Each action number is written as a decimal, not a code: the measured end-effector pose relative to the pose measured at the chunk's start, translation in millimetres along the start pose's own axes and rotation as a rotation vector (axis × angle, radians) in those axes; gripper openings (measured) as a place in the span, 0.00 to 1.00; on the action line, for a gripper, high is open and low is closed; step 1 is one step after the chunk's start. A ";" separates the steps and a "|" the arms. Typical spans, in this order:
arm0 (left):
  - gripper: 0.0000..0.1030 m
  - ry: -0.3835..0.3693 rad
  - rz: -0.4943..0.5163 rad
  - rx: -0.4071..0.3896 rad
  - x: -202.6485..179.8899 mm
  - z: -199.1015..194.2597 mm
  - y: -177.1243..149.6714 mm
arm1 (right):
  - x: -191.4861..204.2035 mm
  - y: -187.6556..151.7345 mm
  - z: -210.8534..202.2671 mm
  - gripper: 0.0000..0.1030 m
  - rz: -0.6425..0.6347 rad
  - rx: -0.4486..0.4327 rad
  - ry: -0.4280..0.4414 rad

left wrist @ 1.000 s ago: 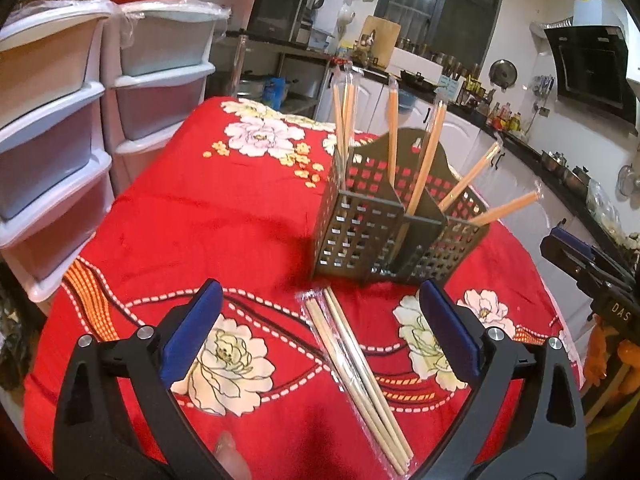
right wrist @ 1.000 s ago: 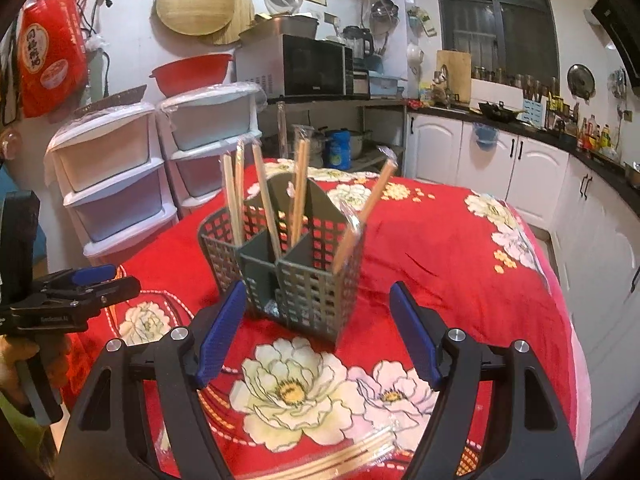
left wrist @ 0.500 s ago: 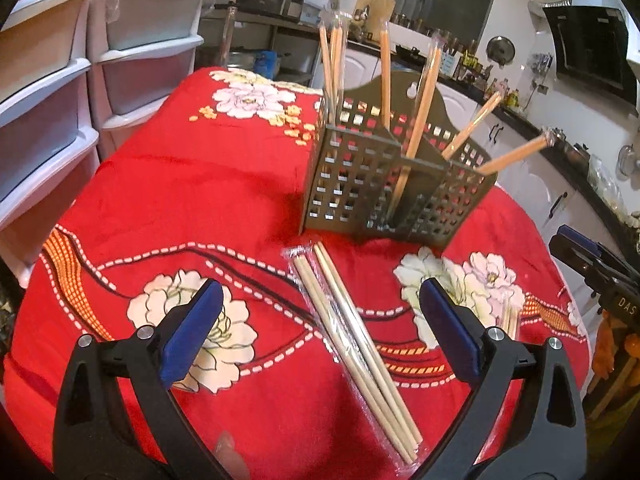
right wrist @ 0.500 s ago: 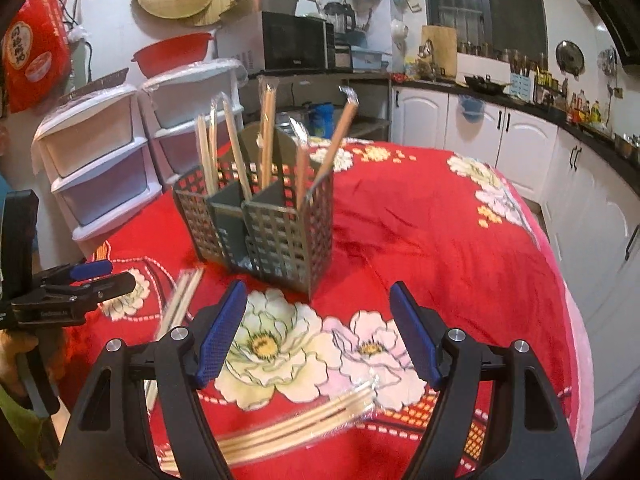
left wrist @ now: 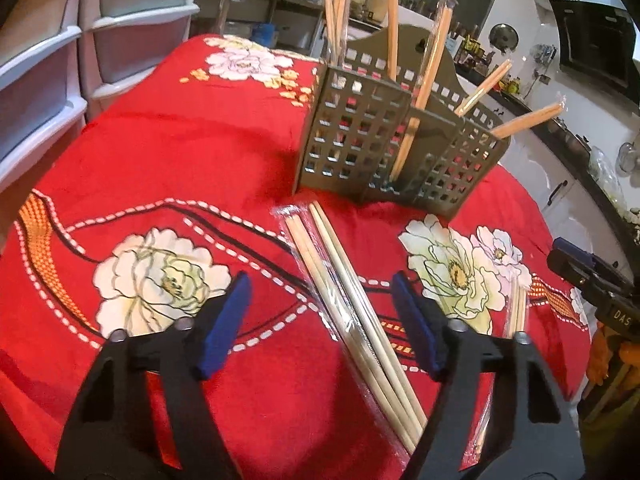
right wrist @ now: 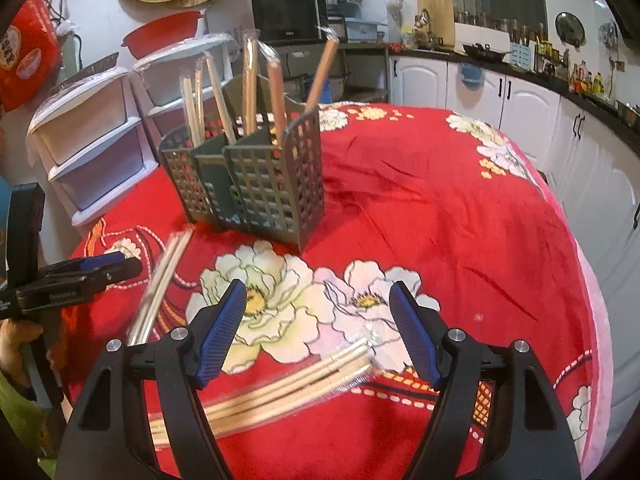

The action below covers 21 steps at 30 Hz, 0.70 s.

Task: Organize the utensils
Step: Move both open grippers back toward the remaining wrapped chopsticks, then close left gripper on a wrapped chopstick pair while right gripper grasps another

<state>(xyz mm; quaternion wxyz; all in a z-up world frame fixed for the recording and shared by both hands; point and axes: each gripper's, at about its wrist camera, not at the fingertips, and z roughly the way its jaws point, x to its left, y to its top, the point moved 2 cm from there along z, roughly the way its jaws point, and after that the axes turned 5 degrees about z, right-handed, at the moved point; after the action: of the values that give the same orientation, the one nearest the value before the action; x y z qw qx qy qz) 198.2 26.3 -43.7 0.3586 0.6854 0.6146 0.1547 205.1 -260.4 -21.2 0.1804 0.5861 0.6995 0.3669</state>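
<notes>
While both grippers sink toward the table, left gripper [left wrist: 320, 320] has just been narrowing, jaws astride wrapped chopsticks [left wrist: 352, 312], pads clear | right gripper [right wrist: 318, 330] wide, empty, second chopstick packet [right wrist: 288, 384] beneath | slotted caddy [left wrist: 384, 136] ahead | pickup seems imminent

Pale wooden chopsticks [left wrist: 352, 312] in glossy clear plastic lie on plush red cloth [left wrist: 192, 148] beside a matt plastic caddy [left wrist: 360, 140].
</notes>
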 end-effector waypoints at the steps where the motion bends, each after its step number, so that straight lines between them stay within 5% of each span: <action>1: 0.49 -0.009 -0.006 0.007 0.2 1.8 -0.7 | -1.7 -1.0 0.7 0.69 0.004 0.005 0.002; 9: 0.21 -0.042 -0.031 0.073 0.2 20.6 -7.1 | -15.1 -9.6 16.1 0.64 0.023 0.076 0.027; 16: 0.16 -0.035 -0.045 0.088 3.6 25.4 -1.7 | -30.2 -13.5 38.1 0.53 0.067 0.162 0.035; 21: 0.16 -0.023 -0.063 0.103 8.8 30.1 3.6 | -37.3 -16.2 53.9 0.36 0.094 0.221 0.030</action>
<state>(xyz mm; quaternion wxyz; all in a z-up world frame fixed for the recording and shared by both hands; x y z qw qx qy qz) 222.2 25.7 -64.2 0.3345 0.6850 0.6389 0.1033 240.0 -280.4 -75.4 0.0868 0.6290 0.7099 0.3047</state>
